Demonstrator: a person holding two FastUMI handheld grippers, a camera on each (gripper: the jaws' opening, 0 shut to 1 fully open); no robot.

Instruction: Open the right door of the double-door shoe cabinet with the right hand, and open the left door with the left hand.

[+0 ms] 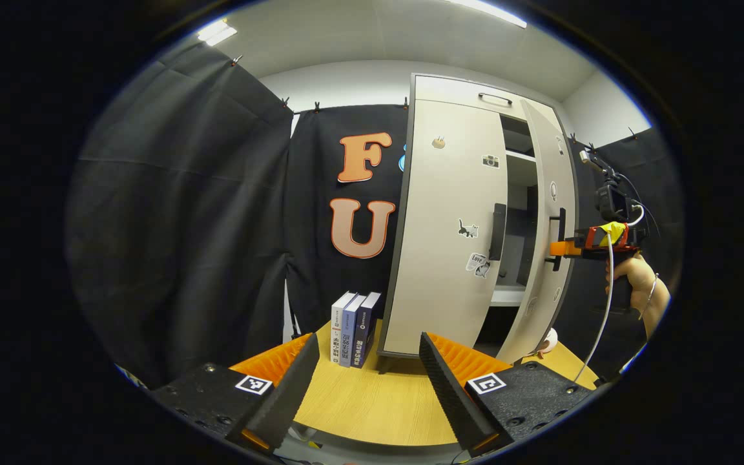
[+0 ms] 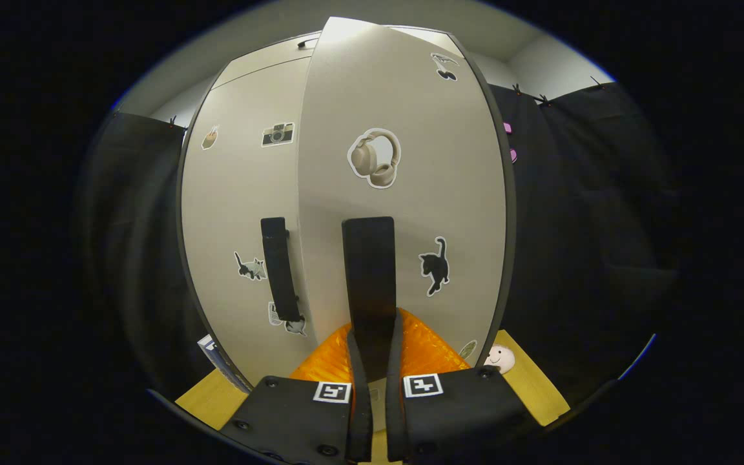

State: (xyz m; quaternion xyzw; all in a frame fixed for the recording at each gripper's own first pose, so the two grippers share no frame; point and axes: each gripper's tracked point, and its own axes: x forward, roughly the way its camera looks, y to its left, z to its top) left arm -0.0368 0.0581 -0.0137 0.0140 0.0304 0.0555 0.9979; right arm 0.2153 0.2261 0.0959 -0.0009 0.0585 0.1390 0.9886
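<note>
The beige shoe cabinet [image 1: 449, 90] stands on a wooden table. Its right door [image 1: 547, 194] is swung partly out, showing shelves [image 1: 519, 157] inside. My right gripper [image 1: 562, 248], held by a hand [image 1: 637, 284], is shut on that door's black vertical handle [image 1: 560, 223]. In the right gripper view the fingers [image 2: 358, 368] clamp this handle [image 2: 369, 271] on the right door [image 2: 404, 194]. The left door [image 1: 446, 226] lies closed, its black handle [image 1: 498, 231] untouched. My left gripper [image 1: 369, 387] is open, low over the table, well short of the cabinet.
Three books [image 1: 354, 329] stand upright on the table [image 1: 372, 407] left of the cabinet. A small round white toy [image 2: 500, 357] sits by the cabinet's right foot. Black cloth walls close in on both sides. A drawer handle [image 1: 495, 98] tops the cabinet.
</note>
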